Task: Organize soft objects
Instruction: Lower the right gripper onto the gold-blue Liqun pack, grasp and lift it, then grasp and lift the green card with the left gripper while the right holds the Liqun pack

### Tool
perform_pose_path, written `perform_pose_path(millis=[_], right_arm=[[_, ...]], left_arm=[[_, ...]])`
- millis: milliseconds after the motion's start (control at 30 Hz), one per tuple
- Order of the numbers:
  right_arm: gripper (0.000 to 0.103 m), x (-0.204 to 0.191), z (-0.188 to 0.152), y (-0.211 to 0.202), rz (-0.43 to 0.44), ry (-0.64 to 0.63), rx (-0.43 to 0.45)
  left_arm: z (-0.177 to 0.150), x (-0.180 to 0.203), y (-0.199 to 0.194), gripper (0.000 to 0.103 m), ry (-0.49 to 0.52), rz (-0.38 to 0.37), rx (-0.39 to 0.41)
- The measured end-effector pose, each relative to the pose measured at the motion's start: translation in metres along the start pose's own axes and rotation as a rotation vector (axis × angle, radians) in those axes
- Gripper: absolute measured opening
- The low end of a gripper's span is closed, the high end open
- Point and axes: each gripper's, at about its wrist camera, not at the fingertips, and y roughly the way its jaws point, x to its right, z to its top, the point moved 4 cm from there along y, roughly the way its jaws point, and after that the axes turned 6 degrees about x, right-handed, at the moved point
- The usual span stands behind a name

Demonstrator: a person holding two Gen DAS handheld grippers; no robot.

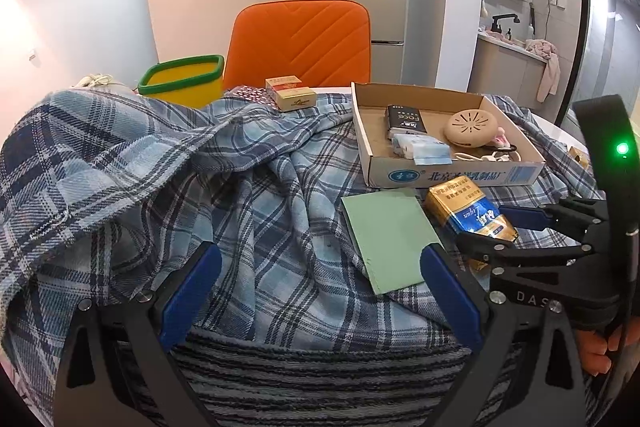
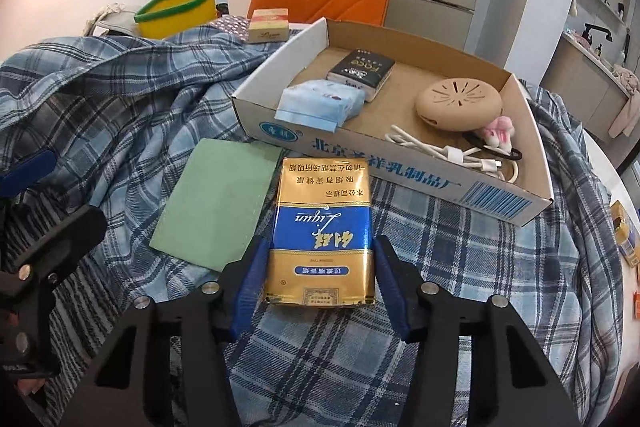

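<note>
A gold and blue soft cigarette pack (image 2: 322, 231) lies on the blue plaid cloth (image 2: 120, 99) in front of a shallow cardboard tray (image 2: 400, 167). My right gripper (image 2: 320, 247) has its blue fingers (image 2: 250, 287) against both sides of the pack, shut on it; it also shows in the left wrist view (image 1: 496, 227) with the pack (image 1: 468, 213). A green card (image 2: 218, 201) lies just left of the pack. My left gripper (image 1: 320, 259) is open and empty above the plaid cloth (image 1: 260, 187), with the green card (image 1: 386, 235) by its right finger.
The tray (image 1: 452, 173) holds a black pack (image 2: 362, 69), a blue tissue pack (image 2: 320, 103), a beige round disc (image 2: 458, 103) and a white cable (image 2: 448, 151). A yellow bin (image 1: 186, 81), a small red-and-cream box (image 1: 290, 91) and an orange chair (image 1: 300, 43) stand behind.
</note>
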Motion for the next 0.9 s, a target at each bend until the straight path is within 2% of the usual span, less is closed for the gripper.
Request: perform_pose_path(millis=[200, 300, 500, 567, 633, 700, 800, 900], right_arm=[[0.055, -0.004, 0.003, -0.016, 0.0, -0.019, 0.069], [0.055, -0.001, 0.006, -0.031, -0.004, -0.003, 0.134], [0.055, 0.022, 0.018, -0.068, -0.103, 0.09, 0.32], [0.055, 0.03, 0.022, -0.078, -0.136, 0.115, 0.366], [0.055, 0.038, 0.025, -0.083, -0.166, 0.138, 0.396], [0.055, 0.045, 0.027, -0.087, -0.19, 0.155, 0.412], [0.055, 0.049, 0.027, -0.086, -0.193, 0.161, 0.407], [0.055, 0.047, 0.027, -0.084, -0.188, 0.155, 0.4]], left_arm=[[-0.001, 0.0, -0.001, 0.099, -0.002, -0.006, 0.001], [0.0, 0.0, -0.001, 0.099, 0.001, -0.007, -0.002], [0.006, 0.009, 0.0, 0.096, 0.029, -0.003, -0.014], [0.01, 0.015, 0.002, 0.091, 0.031, -0.019, -0.027], [0.014, 0.022, 0.006, 0.082, 0.026, -0.036, -0.055], [0.018, 0.028, 0.011, 0.077, 0.012, -0.067, -0.092], [0.023, 0.036, 0.023, 0.074, -0.045, -0.121, -0.171], [0.025, 0.036, 0.034, 0.074, -0.07, -0.084, -0.235]])
